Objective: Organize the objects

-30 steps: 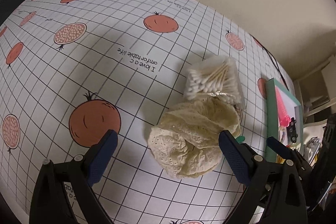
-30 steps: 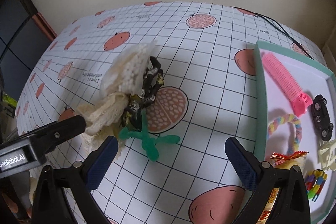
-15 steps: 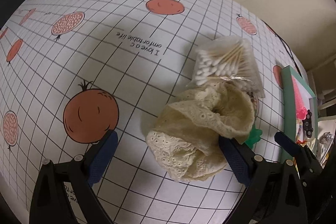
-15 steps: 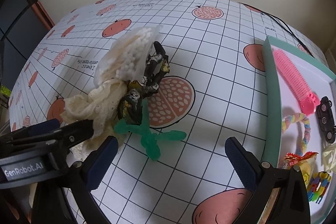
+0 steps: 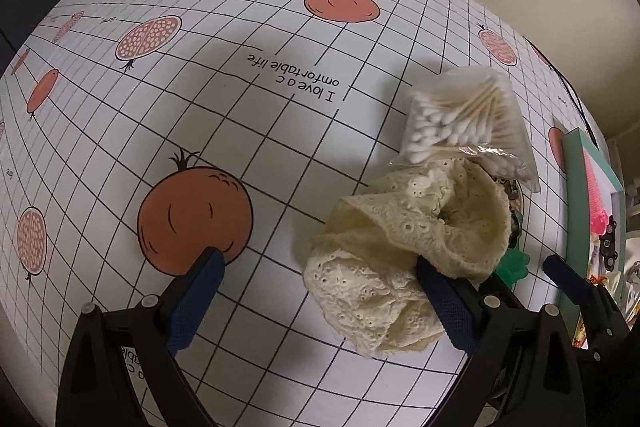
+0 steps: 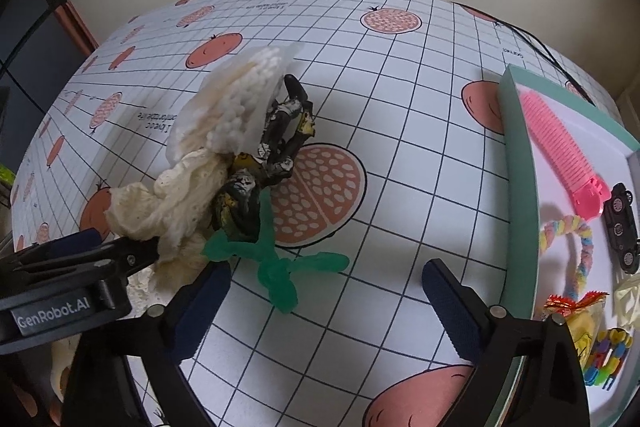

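Counter (image 5: pixel 280 131) under a grid cloth with pomegranate prints fills both views, tilted away from me. Green-rimmed tray (image 6: pixel 516 163) sits at the right edge of it, holding a pink comb (image 6: pixel 560 147), a pastel rope ring (image 6: pixel 580 251), a black toy car (image 6: pixel 622 227), a snack packet (image 6: pixel 580 311) and a bright multicolour clip thing (image 6: pixel 608 355) at the near corner.

Main pile is mid-counter, well left of the tray: cream lace cloth (image 5: pixel 400 251) bunched up, clear bag of cotton swabs (image 5: pixel 464 119) resting on its far side, dark figure toy (image 6: pixel 264 163) lying against both, green balloon-shaped toy (image 6: pixel 276 263) touching the figure's near end.

My left tongs (image 5: pixel 316 303) come in low and nearly level with the counter, spread wide; right pad sits against the near edge of the lace cloth, left pad over bare cloth by a printed pomegranate, nothing pinched. In the right view the left tongs' arm (image 6: pixel 80 267) reaches across from the left with its tip buried at the lace.

My right tongs (image 6: pixel 324 311) hover higher, angled down at the counter, spread wide and empty, left pad just beside the green toy, right pad near the tray rim
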Demonstrator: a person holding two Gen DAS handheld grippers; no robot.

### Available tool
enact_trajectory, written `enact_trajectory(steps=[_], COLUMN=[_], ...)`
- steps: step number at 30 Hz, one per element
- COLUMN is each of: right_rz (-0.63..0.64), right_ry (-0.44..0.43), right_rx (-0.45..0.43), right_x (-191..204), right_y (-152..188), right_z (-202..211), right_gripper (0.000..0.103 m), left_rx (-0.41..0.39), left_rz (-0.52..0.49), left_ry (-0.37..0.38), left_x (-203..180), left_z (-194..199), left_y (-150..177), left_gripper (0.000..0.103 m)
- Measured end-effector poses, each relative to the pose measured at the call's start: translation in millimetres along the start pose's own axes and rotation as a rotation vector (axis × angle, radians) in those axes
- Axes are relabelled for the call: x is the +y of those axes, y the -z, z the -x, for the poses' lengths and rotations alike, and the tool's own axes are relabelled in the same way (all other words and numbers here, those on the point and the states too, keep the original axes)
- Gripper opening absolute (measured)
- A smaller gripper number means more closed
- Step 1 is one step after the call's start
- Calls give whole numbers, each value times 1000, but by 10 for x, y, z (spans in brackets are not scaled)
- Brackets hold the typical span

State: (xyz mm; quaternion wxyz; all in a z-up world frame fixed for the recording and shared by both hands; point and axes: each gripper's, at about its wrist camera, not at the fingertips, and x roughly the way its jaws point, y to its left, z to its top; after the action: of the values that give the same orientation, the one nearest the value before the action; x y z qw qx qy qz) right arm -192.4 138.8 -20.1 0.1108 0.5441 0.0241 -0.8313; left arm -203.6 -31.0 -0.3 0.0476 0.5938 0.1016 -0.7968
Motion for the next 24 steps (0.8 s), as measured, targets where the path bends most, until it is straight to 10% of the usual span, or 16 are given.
enact_trajectory(steps=[12,24], right_rz=[17,-1], right_ry=[38,2], right_rx=[-29,-20], right_x=[3,-81], right_y=[-5,-15], right_z=[53,85], right_gripper=[58,36], left_rx=[-15,-45], left_rz=[-31,-102], left_ry=[-55,-60], left_x=[-11,-128], left_z=[-2,53], left_y=[-26,-48], left_gripper=[86,40])
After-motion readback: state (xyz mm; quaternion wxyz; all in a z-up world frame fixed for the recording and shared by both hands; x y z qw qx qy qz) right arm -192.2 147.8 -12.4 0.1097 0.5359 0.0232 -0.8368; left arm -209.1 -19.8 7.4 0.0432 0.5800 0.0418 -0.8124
